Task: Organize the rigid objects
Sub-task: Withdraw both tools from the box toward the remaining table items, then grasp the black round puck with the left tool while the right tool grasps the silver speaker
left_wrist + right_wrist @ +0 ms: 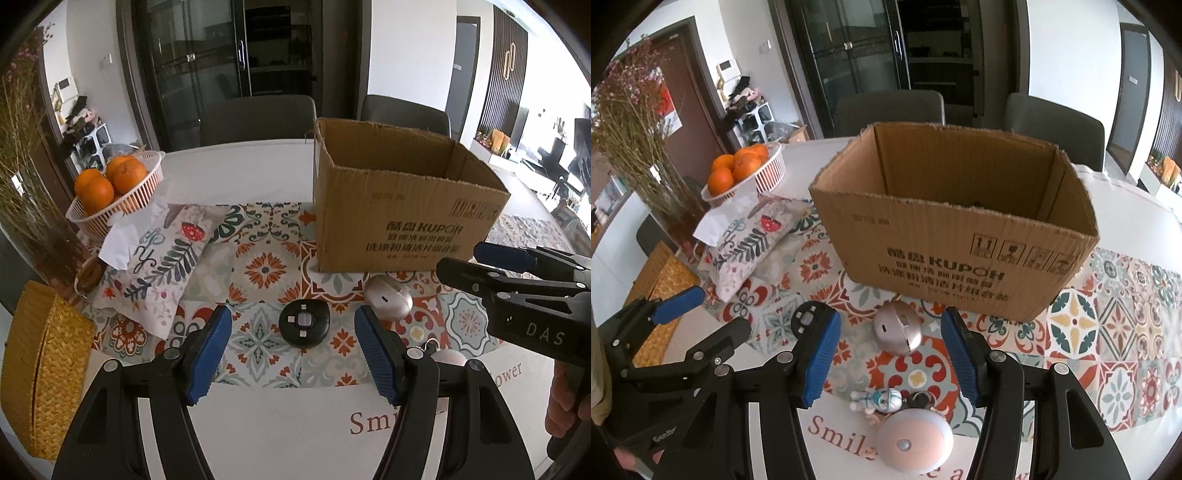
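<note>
Left wrist view: left gripper (pixel 293 354) spread wide, empty, facing the black disc (pixel 304 323) on the mat. A skewed grip could flick it away.

Right wrist view: right gripper (pixel 891 356) wide, empty, facing the silver ball (pixel 897 328) before the cardboard box (pixel 960 240); it may roll.

My left gripper (pixel 293 345) has bare patterned cloth ahead up to the round black puck-like device (pixel 304 322). Beyond it the brown open-topped cardboard box (pixel 399 206) walls off the right; open mat runs between that box and the floral fabric tissue pouch (pixel 162 266). My right gripper (pixel 891 354) faces the silver egg-shaped gadget (pixel 897 328), with the box just behind and open above.
</note>
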`<state>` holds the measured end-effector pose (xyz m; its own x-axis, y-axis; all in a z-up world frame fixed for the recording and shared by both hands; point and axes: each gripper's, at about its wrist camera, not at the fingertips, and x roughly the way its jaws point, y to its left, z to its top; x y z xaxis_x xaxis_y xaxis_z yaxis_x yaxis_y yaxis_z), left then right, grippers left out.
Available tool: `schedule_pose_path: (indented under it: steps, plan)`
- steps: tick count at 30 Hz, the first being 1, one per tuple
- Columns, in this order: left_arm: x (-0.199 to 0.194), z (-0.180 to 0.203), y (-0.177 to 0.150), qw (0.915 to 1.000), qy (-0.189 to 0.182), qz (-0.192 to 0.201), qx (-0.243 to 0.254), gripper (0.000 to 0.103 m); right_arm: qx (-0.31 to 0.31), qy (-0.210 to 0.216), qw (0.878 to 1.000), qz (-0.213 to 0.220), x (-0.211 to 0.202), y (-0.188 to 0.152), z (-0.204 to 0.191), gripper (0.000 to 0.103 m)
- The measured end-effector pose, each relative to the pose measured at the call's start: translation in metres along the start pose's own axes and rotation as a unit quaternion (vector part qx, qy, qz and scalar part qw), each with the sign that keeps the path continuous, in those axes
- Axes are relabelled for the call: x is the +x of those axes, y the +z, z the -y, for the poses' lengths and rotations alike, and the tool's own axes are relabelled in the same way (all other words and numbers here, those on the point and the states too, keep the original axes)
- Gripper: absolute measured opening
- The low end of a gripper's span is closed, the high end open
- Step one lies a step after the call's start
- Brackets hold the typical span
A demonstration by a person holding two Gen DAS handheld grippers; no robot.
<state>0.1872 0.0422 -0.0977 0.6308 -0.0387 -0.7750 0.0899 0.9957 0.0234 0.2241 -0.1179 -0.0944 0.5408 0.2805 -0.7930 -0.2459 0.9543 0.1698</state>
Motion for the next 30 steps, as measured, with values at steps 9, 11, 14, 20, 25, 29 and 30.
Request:
schedule_pose_path:
  steps: [9, 11, 14, 20, 25, 29, 30]
  plan:
    - [0.029, 0.003, -0.004, 0.9990, -0.022, -0.039, 0.005, 0.068, -0.001, 0.007, 0.999, -0.034, 0.025, -0.006, 0.005, 0.058]
    - [0.036, 0.004, -0.005, 0.9983, -0.029, -0.050, 0.009, 0.068, -0.001, 0.009, 0.999, -0.042, 0.032, -0.007, 0.007, 0.058]
    - [0.047, 0.005, -0.005, 0.9972, -0.037, -0.062, 0.017, 0.068, -0.002, 0.014, 0.999, -0.053, 0.043, -0.008, 0.009, 0.058]
    - [0.067, 0.008, -0.006, 0.9947, -0.048, -0.084, 0.033, 0.068, -0.012, 0.025, 0.997, -0.073, 0.065, -0.009, 0.008, 0.058]
    - [0.081, 0.008, -0.007, 0.9929, -0.054, -0.095, 0.045, 0.068, -0.022, 0.028, 0.996, -0.085, 0.079, -0.009, 0.006, 0.058]
    - [0.093, 0.007, -0.008, 0.9917, -0.058, -0.103, 0.051, 0.068, -0.029, 0.033, 0.994, -0.096, 0.091, -0.010, 0.004, 0.058]
    - [0.096, 0.007, -0.008, 0.9914, -0.060, -0.104, 0.052, 0.068, -0.030, 0.034, 0.994, -0.099, 0.094, -0.010, 0.004, 0.058]
